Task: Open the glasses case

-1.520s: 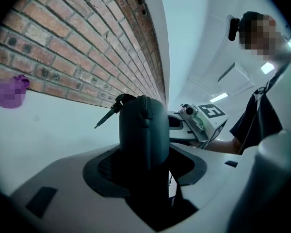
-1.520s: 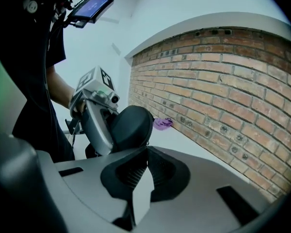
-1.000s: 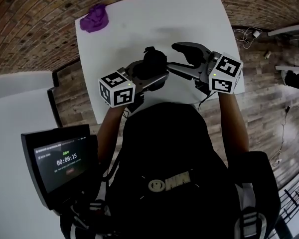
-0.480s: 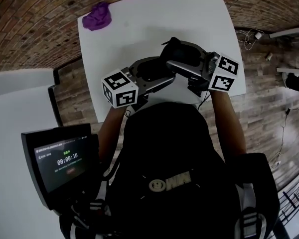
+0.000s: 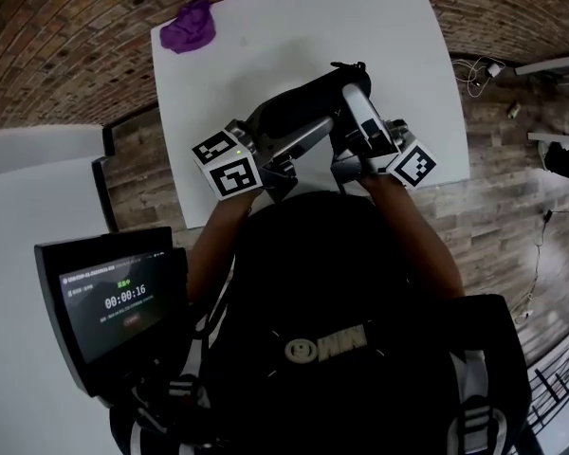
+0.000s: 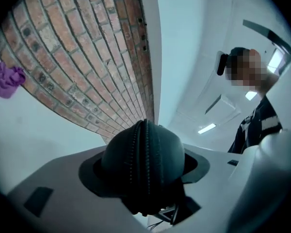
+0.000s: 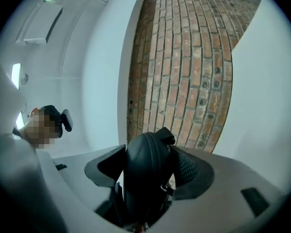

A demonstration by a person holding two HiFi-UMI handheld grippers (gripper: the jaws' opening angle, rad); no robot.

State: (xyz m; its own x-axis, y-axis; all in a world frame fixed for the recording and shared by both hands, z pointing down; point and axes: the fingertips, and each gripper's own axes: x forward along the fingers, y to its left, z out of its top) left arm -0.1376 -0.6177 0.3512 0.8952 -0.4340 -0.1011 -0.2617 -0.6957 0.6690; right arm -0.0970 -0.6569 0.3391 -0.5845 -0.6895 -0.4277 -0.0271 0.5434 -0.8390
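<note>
The black zippered glasses case (image 5: 289, 107) hangs in the air over the near part of the white table (image 5: 284, 36), held from both sides. My left gripper (image 5: 308, 133) reaches in from the left. In the left gripper view the case (image 6: 144, 161) fills the gap, zipper seam upright, both pads against it, and the jaws have just been opening. My right gripper (image 5: 353, 102) grips the case's right end. In the right gripper view the case (image 7: 145, 171) sits between the dark pads (image 7: 194, 174), jaws also just widened.
A crumpled purple cloth (image 5: 188, 27) lies at the table's far left corner. Brick-pattern floor surrounds the table. A screen with a timer (image 5: 114, 301) stands at my lower left. Another person (image 6: 257, 125) stands in the background of the gripper views.
Both grippers have risen and drawn closer together, carrying the case up. The right gripper has rolled and tilted upward, so its marker cube now sits lower and nearer my body.
</note>
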